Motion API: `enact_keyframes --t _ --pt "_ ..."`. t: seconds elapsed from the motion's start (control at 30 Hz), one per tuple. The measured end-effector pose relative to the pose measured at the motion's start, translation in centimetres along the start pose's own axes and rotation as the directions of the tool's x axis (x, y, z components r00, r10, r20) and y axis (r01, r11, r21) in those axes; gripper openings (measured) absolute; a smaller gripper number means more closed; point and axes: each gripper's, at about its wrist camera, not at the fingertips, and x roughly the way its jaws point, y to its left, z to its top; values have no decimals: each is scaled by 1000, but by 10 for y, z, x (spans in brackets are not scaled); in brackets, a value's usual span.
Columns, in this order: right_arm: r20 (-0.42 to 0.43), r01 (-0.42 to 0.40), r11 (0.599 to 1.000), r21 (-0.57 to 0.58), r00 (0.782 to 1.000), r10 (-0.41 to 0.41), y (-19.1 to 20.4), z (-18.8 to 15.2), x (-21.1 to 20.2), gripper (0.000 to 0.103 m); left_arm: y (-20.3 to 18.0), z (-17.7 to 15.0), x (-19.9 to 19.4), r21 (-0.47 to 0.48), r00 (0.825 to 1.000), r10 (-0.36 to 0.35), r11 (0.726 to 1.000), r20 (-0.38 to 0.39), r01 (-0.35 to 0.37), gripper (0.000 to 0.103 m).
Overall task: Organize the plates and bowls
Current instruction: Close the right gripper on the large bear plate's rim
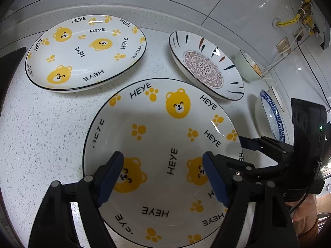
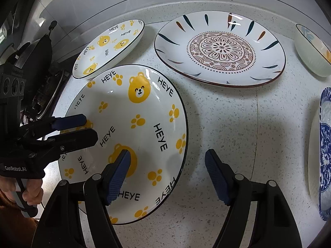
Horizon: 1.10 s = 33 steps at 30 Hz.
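Note:
A white plate with yellow bears and "HEYE" lettering [image 1: 165, 136] [image 2: 134, 124] lies on the speckled counter [image 1: 41, 124]. My left gripper [image 1: 163, 165] is open above this plate; it also shows in the right wrist view [image 2: 86, 128] over the plate's left rim. My right gripper [image 2: 167, 163] is open, with one finger over the plate's right part and the other over the counter; it shows in the left wrist view [image 1: 246, 142] at the plate's right rim. A second bear plate [image 1: 86, 51] [image 2: 109, 47] lies behind. A flower-pattern plate [image 1: 206, 66] [image 2: 221, 49] lies to the right.
A pale green bowl [image 1: 248, 66] [image 2: 312, 51] sits at the back right. A blue-patterned bowl [image 1: 269, 115] [image 2: 322, 153] sits to the right. Tiled wall [image 1: 238, 4] runs behind the counter, with a socket and yellow pipe fittings [image 1: 304, 12]. A stove edge [image 2: 47, 91] lies at the left.

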Motion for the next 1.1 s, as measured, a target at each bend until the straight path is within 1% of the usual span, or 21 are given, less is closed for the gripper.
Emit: enact_keyframes --t 0.63,0.67,0.7,0.73,0.8,0.87,0.9,0.97,1.0,1.03,1.07,1.1 --pt "1 -1 1000 2 1000 1 2 1 2 70 1 -1 -1 2 1000 -3 1000 1 3 77" --pt "3 -3 1000 3 1000 3 2 1 2 67 0 -1 0 3 1000 -4 1000 1 4 76" --pt "5 -6 1000 6 1000 6 2 1 2 62 1 -1 0 4 1000 -9 1000 -3 9 69" --pt "5 -13 1000 8 1000 13 2 1 2 59 1 -1 1 3 1000 -16 1000 -6 16 66" --pt "3 -21 1000 11 1000 21 1 2 2 45 2 -1 1 -3 1000 -29 1000 -8 29 64" --pt "-1 -26 1000 12 1000 26 0 2 2 37 4 0 1 -11 999 -42 999 -9 42 59" --pt "0 -26 1000 14 1000 26 0 2 2 36 6 0 1 -18 999 -51 999 -9 51 57" --pt "1 -27 999 21 1000 27 -3 2 1 33 9 1 1 -32 998 -66 997 -10 66 51" --pt "2 -26 999 24 1000 26 -4 2 1 27 10 1 1 -35 998 -67 997 -10 67 45" --pt "-2 -34 999 29 999 34 -5 2 1 22 12 2 0 -38 998 -64 997 -6 63 42" --pt "1 -33 999 36 999 33 -6 2 1 21 14 2 0 -43 998 -65 997 -2 65 40" --pt "2 -38 999 38 999 38 -7 2 1 20 17 2 -1 -50 998 -66 997 0 66 35"
